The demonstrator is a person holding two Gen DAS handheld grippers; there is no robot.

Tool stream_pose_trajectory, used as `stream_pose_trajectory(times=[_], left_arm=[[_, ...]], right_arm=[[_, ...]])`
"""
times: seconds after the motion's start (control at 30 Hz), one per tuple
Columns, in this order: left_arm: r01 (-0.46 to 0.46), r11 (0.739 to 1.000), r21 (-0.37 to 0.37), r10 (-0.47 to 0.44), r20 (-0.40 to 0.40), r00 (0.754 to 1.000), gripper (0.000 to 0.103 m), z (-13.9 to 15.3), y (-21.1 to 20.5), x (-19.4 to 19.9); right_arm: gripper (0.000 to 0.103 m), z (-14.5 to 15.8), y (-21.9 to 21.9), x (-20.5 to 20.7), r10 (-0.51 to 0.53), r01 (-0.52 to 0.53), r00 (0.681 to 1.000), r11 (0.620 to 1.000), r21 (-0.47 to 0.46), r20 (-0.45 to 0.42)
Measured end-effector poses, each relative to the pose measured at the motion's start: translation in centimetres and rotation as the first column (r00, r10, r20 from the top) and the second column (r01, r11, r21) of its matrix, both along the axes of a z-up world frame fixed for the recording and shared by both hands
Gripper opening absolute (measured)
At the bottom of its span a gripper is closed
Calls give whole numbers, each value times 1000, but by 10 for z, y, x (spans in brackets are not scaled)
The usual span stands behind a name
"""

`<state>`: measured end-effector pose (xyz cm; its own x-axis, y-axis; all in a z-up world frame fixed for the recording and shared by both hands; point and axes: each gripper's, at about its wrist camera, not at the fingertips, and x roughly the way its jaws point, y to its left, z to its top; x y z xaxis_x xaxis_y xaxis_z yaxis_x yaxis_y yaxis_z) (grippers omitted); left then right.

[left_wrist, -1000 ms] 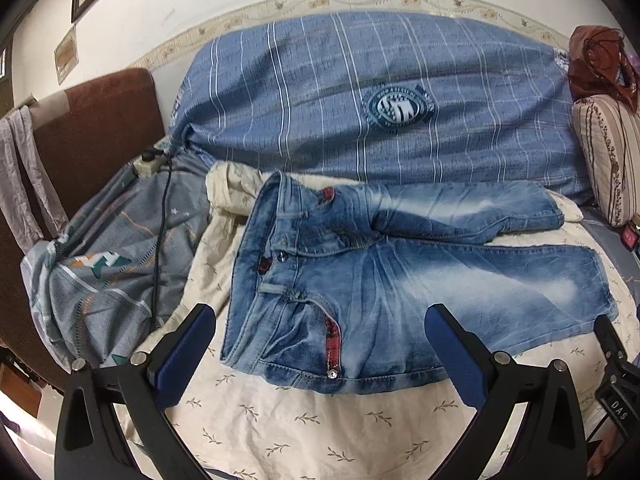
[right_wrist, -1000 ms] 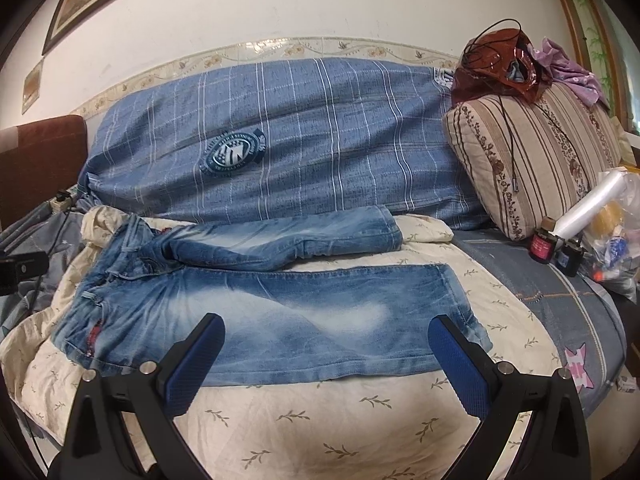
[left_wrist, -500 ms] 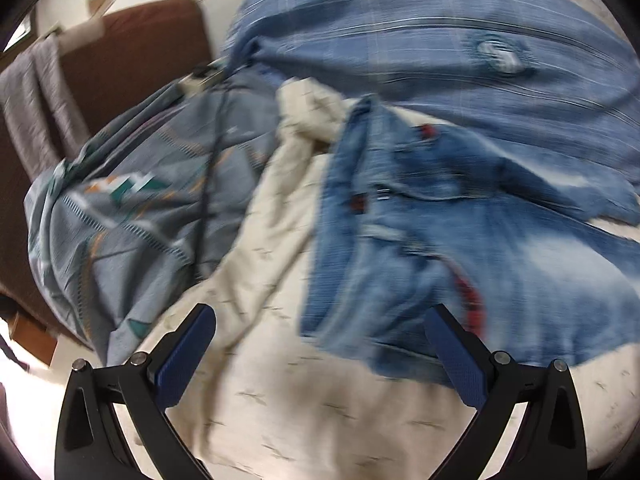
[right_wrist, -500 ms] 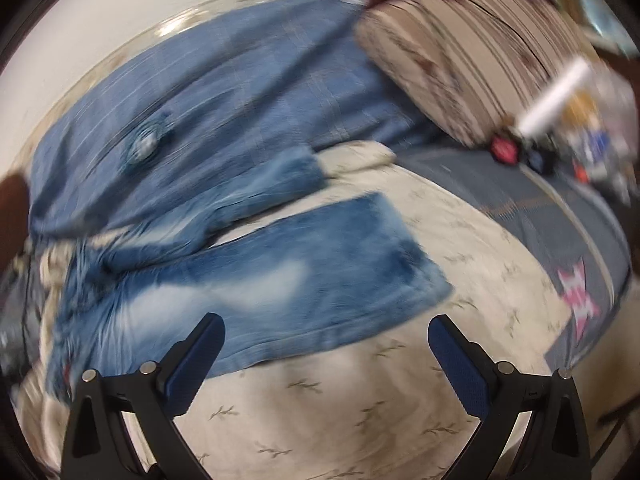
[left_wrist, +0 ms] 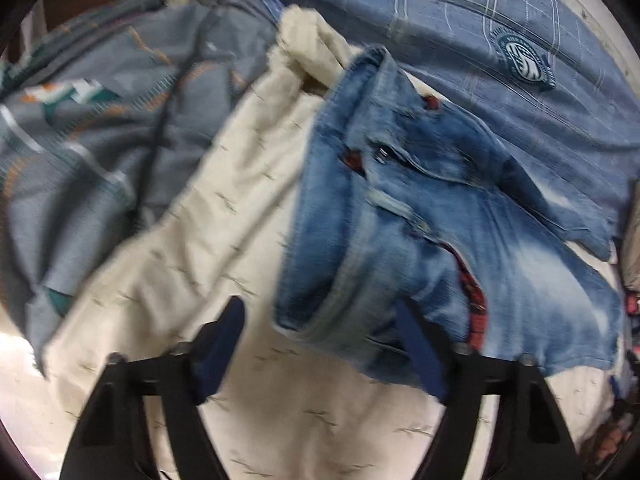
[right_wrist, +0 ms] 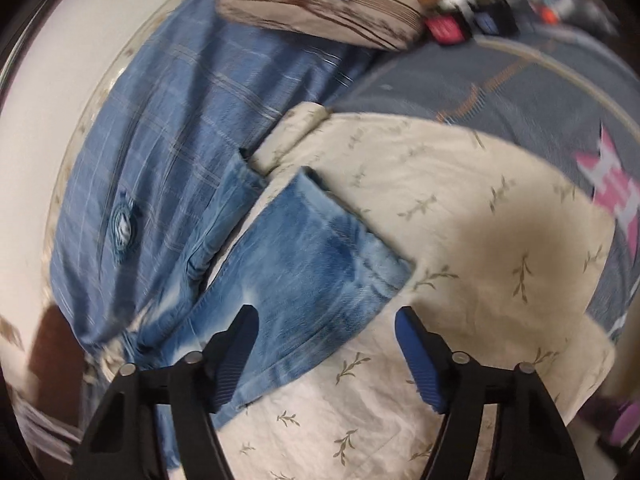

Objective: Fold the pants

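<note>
Faded blue jeans lie spread on a cream leaf-print sheet (left_wrist: 224,216). In the left wrist view their waistband end (left_wrist: 360,208) is just ahead of my open left gripper (left_wrist: 320,340), whose jaws straddle the near waist corner without closing on it. In the right wrist view the near leg's hem (right_wrist: 320,256) lies just ahead of my open right gripper (right_wrist: 326,346), with the near hem edge between the jaws. The other leg (right_wrist: 224,208) lies beyond it.
A blue plaid blanket (left_wrist: 500,12) is bunched behind the jeans. A grey patterned quilt (left_wrist: 100,128) lies to the left. A striped pillow (right_wrist: 320,0) and small bottles (right_wrist: 444,28) sit at the far right, by grey bedding with a pink patch (right_wrist: 612,188).
Both grippers have dropped and moved in close to the jeans, the left toward the waistband, the right toward the near leg hem. Both views are tilted and blurred by motion.
</note>
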<state>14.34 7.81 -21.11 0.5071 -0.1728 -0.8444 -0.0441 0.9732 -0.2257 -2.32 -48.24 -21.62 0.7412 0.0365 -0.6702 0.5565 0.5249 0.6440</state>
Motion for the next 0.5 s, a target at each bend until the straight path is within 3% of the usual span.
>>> stream_pose_trajectory(times=[0.07, 0.23, 0.3, 0.37, 0.43, 0.47, 0.5], left_arm=[[6, 1000, -23, -7, -26, 1000, 57, -8, -3, 0], [16, 1000, 3, -16, -13, 1000, 57, -11, -9, 2], [10, 1000, -3, -11, -20, 1000, 60, -12, -9, 7], [-8, 1000, -17, 7, -33, 999, 71, -15, -6, 11], [-29, 999, -33, 27, -53, 998, 72, -21, -2, 15], [-30, 999, -45, 27, -59, 998, 72, -23, -1, 16], [-33, 998, -54, 30, -58, 998, 72, -25, 0, 17]], right_arm=[[72, -4, -4, 0, -13, 13, 1000, 999, 30, 6], [72, -7, -8, 14, -5, 5, 1000, 999, 33, -3], [72, -9, -11, 19, -13, 13, 1000, 999, 39, -13], [72, -12, -16, 22, -33, 32, 999, 997, 64, 5], [72, -14, -20, 23, -44, 42, 999, 995, 88, 25], [68, -15, -21, 22, -47, 44, 998, 995, 92, 33], [54, -14, -22, 22, -48, 45, 998, 995, 87, 40]])
